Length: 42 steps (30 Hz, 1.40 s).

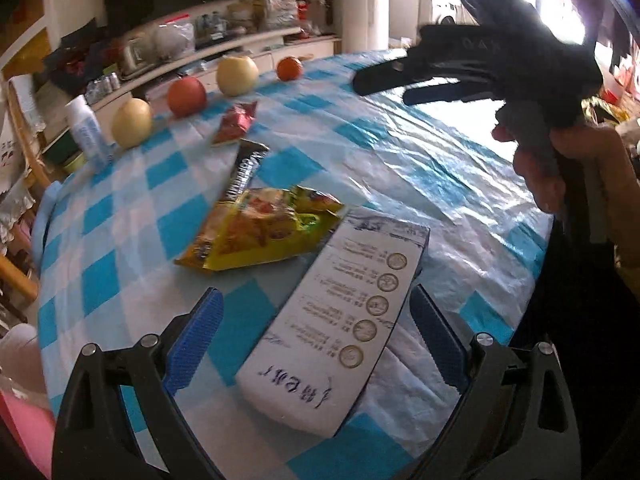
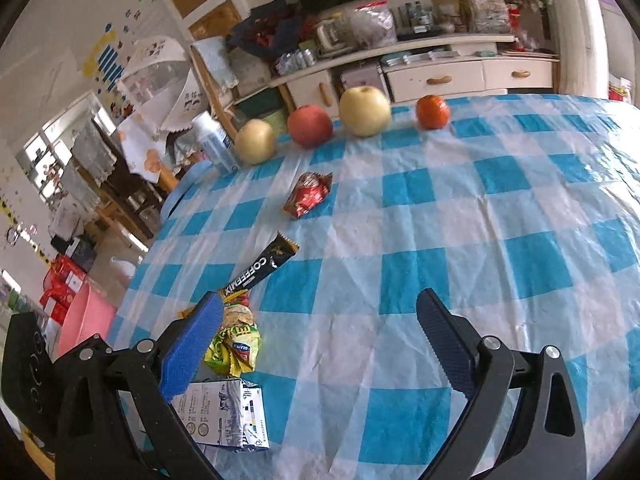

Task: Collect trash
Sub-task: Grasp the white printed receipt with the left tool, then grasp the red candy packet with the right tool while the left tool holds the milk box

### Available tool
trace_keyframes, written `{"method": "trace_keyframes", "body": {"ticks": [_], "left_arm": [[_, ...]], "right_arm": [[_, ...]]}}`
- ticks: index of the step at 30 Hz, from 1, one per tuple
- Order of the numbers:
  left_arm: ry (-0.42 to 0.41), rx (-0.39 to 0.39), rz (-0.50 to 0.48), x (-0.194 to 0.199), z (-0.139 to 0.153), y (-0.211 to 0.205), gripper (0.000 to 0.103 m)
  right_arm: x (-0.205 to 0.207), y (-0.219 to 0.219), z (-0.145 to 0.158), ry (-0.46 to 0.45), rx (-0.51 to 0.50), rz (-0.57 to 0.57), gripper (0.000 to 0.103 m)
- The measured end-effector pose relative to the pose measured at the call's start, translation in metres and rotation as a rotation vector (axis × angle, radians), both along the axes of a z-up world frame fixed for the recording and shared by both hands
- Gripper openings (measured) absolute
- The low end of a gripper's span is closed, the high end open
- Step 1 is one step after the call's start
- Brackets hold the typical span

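Blue-white cloth: checked plastic sheet covers the surface (image 2: pixel 420 240).
Left tool (image 1: pixel 316 344): fingers spread apart, straddling the white carton (image 1: pixel 340 320); no contact visible on either pad.
White carton: lies flat on the surface near its front edge, printed side up, between the left tool's fingers.
Right tool (image 2: pixel 320 344): fingers apart, nothing between them, raised above the surface; a hand (image 1: pixel 560 168) grips its handle.
Yellow snack bag (image 1: pixel 260 236): crumpled, just beyond the carton, touching its far corner.
Black coffee sachet (image 2: pixel 260 266): beyond the yellow bag, one end tucked against it.
Red wrapper (image 2: pixel 308 194): farther back, apart from the sachet.
Fruit: pear (image 2: pixel 255 141), apple (image 2: pixel 310 126), second pear (image 2: pixel 365 111), orange (image 2: pixel 433 111) in a row along the far edge.
Bottle (image 2: pixel 214 144): upright, left of the fruit row.
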<state>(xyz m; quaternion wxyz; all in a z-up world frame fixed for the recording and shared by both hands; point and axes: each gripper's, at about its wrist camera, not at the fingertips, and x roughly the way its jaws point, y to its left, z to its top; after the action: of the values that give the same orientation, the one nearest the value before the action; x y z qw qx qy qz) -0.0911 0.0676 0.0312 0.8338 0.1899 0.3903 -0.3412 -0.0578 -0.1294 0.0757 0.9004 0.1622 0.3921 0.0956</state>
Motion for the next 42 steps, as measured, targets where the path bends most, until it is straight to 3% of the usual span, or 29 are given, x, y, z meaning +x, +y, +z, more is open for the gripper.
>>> {"method": "trace_keyframes", "body": {"ticks": [14,20,29,31,38,42], "left_arm": [[0.049,0.061,-0.035,0.012,-0.021,-0.024,0.094],[0.059,0.031,-0.049,0.012,-0.02,-0.026,0.094],[0.061,0.027,-0.075,0.005,-0.022,-0.033,0.078],[0.053,0.019,-0.078,0.004,-0.021,-0.034,0.07],[0.044,-0.01,-0.071,0.006,-0.018,-0.033,0.068],[0.062,-0.088,-0.057,0.011,-0.008,-0.026,0.067]], "right_arm": [[0.04,0.023,-0.025,0.08,0.001,0.099,0.096],[0.058,0.031,-0.037,0.105,-0.019,0.131,0.096],[0.092,0.032,-0.045,0.096,-0.005,0.147,0.096],[0.101,0.029,-0.048,0.095,0.008,0.132,0.096],[0.134,0.025,-0.049,0.08,0.031,0.115,0.096],[0.146,0.031,-0.046,0.068,0.0,0.132,0.096]]}}
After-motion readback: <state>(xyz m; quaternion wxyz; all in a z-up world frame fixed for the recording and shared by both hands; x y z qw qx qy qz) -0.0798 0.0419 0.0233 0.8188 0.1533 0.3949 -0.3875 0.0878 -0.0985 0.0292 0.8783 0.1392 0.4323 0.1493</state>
